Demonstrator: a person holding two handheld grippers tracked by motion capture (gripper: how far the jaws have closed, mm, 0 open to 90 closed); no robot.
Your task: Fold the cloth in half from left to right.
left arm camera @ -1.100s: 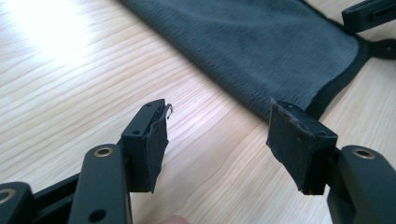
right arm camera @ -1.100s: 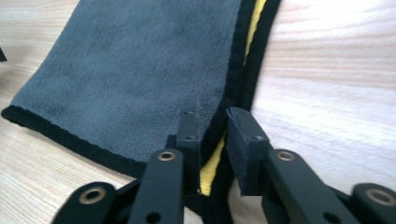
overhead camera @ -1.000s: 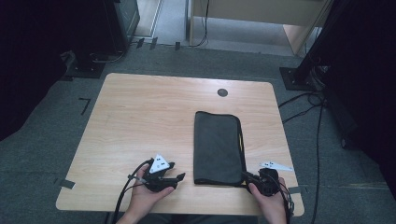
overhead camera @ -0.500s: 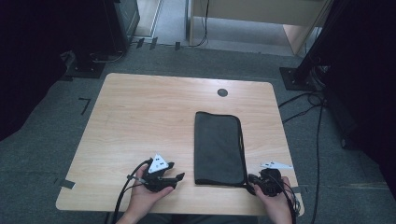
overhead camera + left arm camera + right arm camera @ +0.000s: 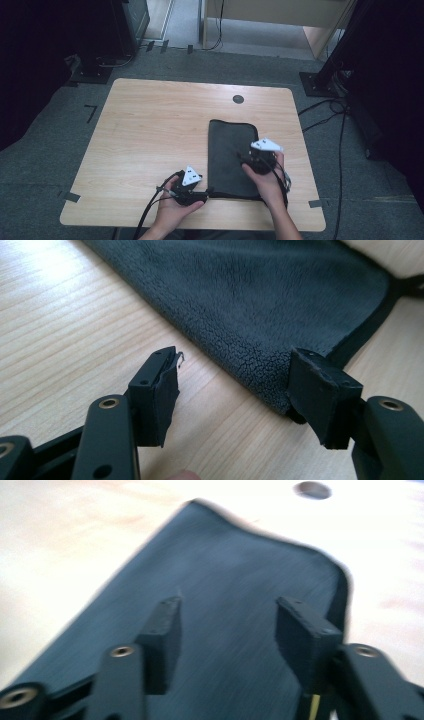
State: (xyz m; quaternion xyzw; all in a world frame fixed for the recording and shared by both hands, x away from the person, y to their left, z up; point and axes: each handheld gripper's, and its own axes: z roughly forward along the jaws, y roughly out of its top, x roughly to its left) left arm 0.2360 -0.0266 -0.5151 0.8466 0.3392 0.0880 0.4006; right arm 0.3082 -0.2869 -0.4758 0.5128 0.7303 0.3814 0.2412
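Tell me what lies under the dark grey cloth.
The dark grey cloth lies flat on the wooden table, with bare wood showing all round it. It appears folded; anything between or beneath its layers is covered. The right gripper hovers above it.

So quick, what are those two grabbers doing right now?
Left gripper: open, at the dark cloth's near corner.
Right gripper: open, above the cloth.

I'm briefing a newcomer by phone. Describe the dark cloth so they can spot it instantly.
Start at the light wooden table on grey carpet. On its right half lies a dark grey fleecy cloth, folded into a long rectangle with a black hem, running from mid-table toward the person's edge. It is the one soft item there, unlike the small round dark grommet beyond it.
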